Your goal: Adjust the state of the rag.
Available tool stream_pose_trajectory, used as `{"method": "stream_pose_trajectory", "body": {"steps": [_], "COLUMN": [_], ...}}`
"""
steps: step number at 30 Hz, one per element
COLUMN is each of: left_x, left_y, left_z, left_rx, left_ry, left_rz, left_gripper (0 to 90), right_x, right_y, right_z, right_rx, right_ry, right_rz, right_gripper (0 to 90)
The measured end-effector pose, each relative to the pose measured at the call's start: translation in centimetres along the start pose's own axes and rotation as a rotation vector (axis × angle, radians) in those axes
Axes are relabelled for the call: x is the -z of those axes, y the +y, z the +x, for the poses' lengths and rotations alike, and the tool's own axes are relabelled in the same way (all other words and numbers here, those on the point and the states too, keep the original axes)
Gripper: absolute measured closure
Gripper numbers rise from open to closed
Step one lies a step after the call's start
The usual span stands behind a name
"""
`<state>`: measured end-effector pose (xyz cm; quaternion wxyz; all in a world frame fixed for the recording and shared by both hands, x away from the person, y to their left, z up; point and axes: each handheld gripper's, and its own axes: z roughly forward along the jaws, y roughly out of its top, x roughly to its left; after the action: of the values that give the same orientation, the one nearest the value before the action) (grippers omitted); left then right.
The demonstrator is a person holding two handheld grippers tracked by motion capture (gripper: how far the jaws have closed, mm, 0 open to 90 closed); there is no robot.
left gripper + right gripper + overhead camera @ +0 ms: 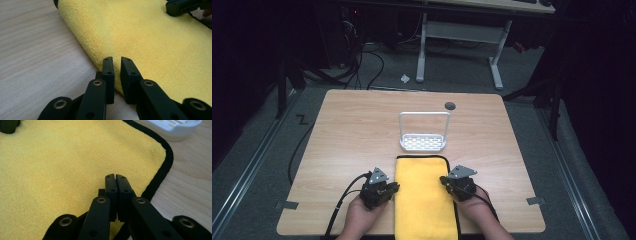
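Lying between tools: yellow towel (424, 195), edges under both tips.

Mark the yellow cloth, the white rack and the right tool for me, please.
yellow cloth (424, 200): high view, middle of its top face.
white rack (423, 143): high view, its slotted base tray.
right tool (115, 177): right gripper view, between its two jaw tips, over the cloth near the black-trimmed edge.
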<state>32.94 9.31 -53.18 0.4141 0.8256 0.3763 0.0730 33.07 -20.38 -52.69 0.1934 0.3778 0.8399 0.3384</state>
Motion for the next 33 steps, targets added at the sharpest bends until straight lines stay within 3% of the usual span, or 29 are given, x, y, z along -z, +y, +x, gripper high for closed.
{"method": "stream_pose_trajectory", "body": {"steps": [11, 18, 21, 24, 25, 26, 27, 29, 31, 33], "left_x": [0.9, 1.1, 1.0, 0.5, 0.2, -0.2, -0.6, -1.7, -2.6, -3.5], "left_y": [-0.6, -0.1, 0.8, 1.8, 2.2, 2.6, 3.0, 3.8, 4.4, 4.7], "left_z": [-1.4, -1.2, -0.4, 0.6, 1.0, 1.3, 1.6, 2.3, 2.8, 3.2], "left_rx": [-0.044, -0.023, 0.028, 0.073, 0.079, 0.082, 0.095, 0.125, 0.141, 0.156], "left_ry": [-0.012, -0.017, -0.008, -0.024, -0.032, -0.021, 0.001, 0.004, 0.028, 0.024], "left_rz": [0.049, 0.053, 0.007, -0.037, -0.054, -0.057, -0.055, -0.058, -0.038, -0.025], "left_gripper": [81.6, 77.4, 71.2, 51.9, 51.9, 45.0, 45.0, 40.6, 39.6, 40.8], "right_x": [2.2, 2.1, 2.1, 2.1, 2.1, 2.1, 2.1, 2.1, 2.1, 2.1], "right_y": [-2.0, -1.9, -1.9, -1.9, -1.9, -1.9, -1.9, -1.9, -1.9, -2.0], "right_z": [1.6, 1.5, 1.4, 1.4, 1.4, 1.3, 1.3, 1.2, 1.2, 1.2], "right_rx": [0.019, 0.023, 0.024, 0.028, 0.028, 0.028, 0.028, 0.022, 0.018, 0.013], "right_ry": [0.046, 0.061, 0.066, 0.070, 0.070, 0.073, 0.073, 0.077, 0.079, 0.076], "right_rz": [-0.005, -0.004, -0.006, -0.006, -0.006, -0.005, -0.005, -0.008, -0.009, -0.010], "right_gripper": [85.4, 84.0, 83.8, 82.7, 82.7, 82.2, 82.2, 81.6, 80.9, 79.7]}}
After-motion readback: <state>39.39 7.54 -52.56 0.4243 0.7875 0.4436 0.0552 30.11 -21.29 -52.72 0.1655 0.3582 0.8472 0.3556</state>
